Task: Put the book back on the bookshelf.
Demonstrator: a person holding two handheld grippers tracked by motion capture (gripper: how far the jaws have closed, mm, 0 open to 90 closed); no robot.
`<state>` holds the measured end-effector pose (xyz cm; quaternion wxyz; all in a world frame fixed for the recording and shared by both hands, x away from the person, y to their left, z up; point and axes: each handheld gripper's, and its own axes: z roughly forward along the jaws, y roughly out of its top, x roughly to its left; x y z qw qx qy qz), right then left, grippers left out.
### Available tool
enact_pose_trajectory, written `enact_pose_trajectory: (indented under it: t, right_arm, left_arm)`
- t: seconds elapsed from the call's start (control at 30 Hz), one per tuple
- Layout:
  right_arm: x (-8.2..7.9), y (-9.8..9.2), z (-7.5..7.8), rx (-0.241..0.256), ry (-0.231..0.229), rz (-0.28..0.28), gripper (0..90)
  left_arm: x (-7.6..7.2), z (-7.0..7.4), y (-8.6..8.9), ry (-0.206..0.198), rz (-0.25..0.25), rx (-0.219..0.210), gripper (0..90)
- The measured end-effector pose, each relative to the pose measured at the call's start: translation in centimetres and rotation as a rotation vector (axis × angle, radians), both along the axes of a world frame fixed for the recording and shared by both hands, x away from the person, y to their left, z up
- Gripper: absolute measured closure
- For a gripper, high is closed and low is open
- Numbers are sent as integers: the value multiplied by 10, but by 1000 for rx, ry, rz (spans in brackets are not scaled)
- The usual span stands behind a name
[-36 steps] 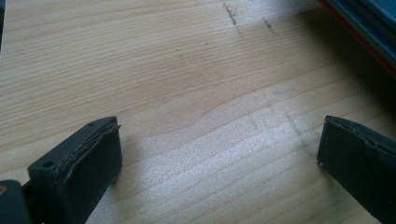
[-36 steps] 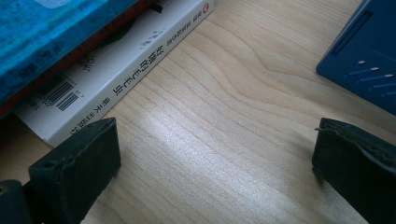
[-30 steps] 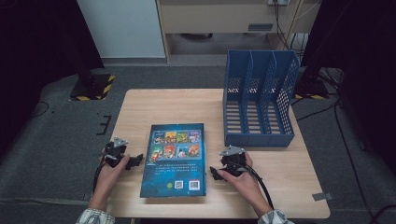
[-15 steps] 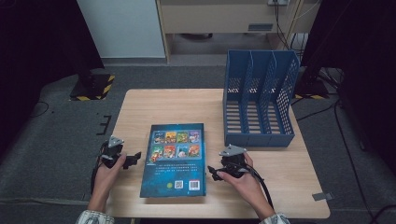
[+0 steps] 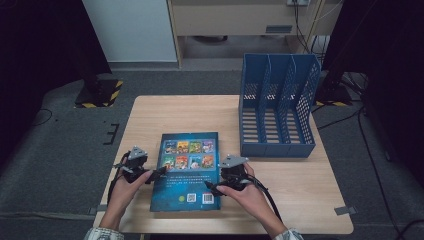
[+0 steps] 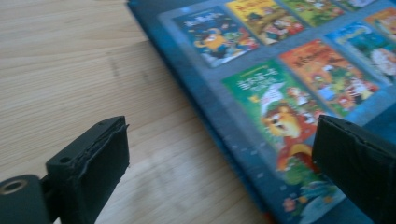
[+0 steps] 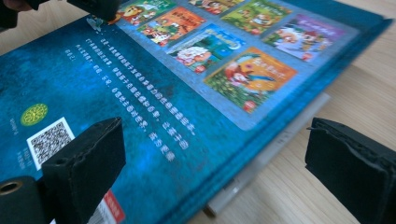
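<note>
Right now a blue picture book lies flat, back cover up, on the near half of the wooden bench, with a person's hands coming in at either side of it. The left claw sits at the book's left edge, jaws spread wide; in the left gripper view one jaw hangs over bare wood and the other over the cover, so the edge runs between them and nothing is gripped. The right claw is at the book's right edge near its lower corner, also wide open and holding nothing; in the right gripper view one jaw hovers above the cover by the square code and the other above the bench beyond the pages.

Behind the book, to its right, stands a blue file rack with upright dividers and perforated sides, well apart from both claws, its open slots facing the person. Between the book and the rack the bench is bare wood. Cables trail from both claws back toward the person's sleeves.
</note>
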<state>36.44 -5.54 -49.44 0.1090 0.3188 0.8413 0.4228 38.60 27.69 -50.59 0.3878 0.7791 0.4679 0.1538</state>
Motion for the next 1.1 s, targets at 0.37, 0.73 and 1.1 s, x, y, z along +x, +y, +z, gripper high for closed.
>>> enact_pose_trajectory:
  t: [0.37,0.73,1.1]
  right_arm:
    - [20,10,-14,16,52,3,19]
    - [32,6,-20,59,129,-6,2]
    - [40,10,-20,66,186,-8,7]
  left_arm:
    - [3,-6,-9,64,-53,-79,21]
    - [11,-13,-11,120,-98,-144,0]
    - [15,-12,-11,156,-108,-152,10]
